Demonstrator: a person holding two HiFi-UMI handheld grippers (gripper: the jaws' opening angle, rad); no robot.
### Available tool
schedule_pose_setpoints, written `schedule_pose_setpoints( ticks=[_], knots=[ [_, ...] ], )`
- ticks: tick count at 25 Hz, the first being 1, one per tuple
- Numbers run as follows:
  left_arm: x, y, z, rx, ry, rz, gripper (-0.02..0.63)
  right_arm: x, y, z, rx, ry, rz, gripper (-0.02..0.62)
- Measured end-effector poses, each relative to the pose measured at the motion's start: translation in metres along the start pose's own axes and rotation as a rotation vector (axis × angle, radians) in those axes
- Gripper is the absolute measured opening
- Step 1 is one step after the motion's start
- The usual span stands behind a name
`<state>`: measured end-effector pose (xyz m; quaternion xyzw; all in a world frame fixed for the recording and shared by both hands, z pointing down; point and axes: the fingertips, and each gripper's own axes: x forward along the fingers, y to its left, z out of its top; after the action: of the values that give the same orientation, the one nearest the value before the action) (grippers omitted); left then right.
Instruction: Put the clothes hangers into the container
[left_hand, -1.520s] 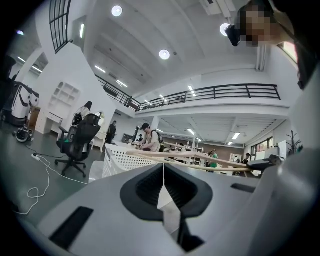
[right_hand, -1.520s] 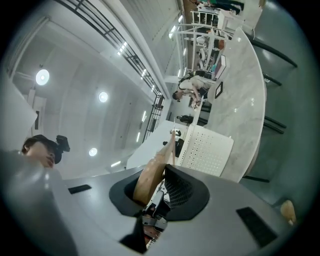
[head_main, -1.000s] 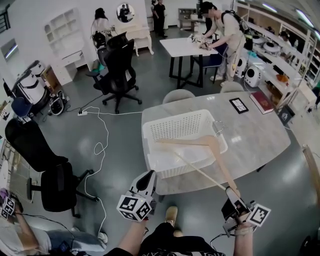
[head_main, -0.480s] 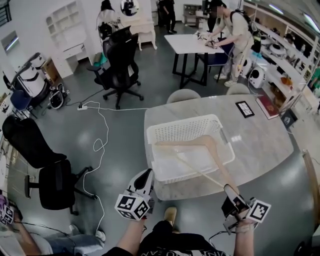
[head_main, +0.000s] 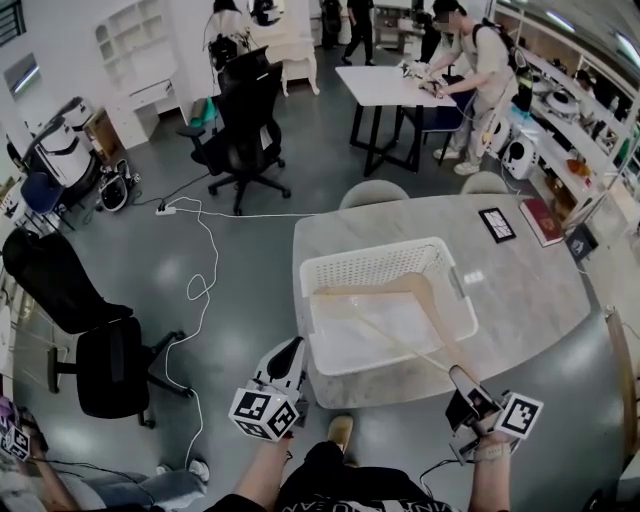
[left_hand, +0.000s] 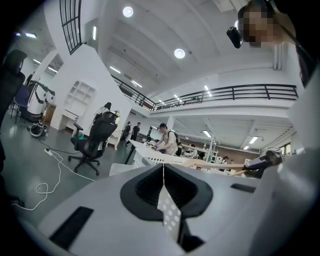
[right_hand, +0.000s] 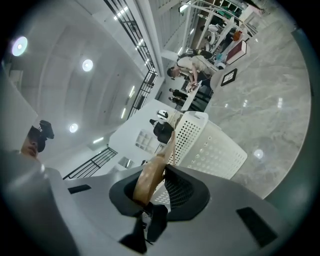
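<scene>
A white perforated basket (head_main: 440, 252) stands on the marble table (head_main: 530, 300), near its front edge. A wooden clothes hanger (head_main: 425, 285) is held by one arm's end in my right gripper (head_main: 462, 378), which is shut on it; the hanger reaches out level over the basket's open top. In the right gripper view the hanger (right_hand: 150, 177) runs out from between the jaws of the right gripper (right_hand: 159, 172) toward the basket (right_hand: 210, 145). My left gripper (head_main: 292, 362) hovers before the table's front left edge, shut and empty; in its own view the left gripper (left_hand: 163, 172) has its pads touching.
A tablet (head_main: 497, 223) and a red book (head_main: 545, 220) lie at the table's far right. Two pale chairs (head_main: 373, 192) stand behind it. Black office chairs (head_main: 95, 350) and a white cable (head_main: 200, 290) are on the floor at left. People work at a far table (head_main: 400, 85).
Both grippers have moved forward toward the table. The hanger has travelled with the right gripper and now reaches further over the basket.
</scene>
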<state>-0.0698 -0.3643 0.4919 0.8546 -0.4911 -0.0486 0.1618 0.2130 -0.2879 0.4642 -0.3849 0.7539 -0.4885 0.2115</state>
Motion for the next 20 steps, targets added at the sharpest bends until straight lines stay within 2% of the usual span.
schedule_pose_setpoints(
  ticks=[20],
  knots=[
    [0.017, 0.014, 0.0, -0.021, 0.012, 0.002, 0.012, 0.019, -0.013, 0.012, 0.021, 0.04, -0.039, 0.066]
  ],
)
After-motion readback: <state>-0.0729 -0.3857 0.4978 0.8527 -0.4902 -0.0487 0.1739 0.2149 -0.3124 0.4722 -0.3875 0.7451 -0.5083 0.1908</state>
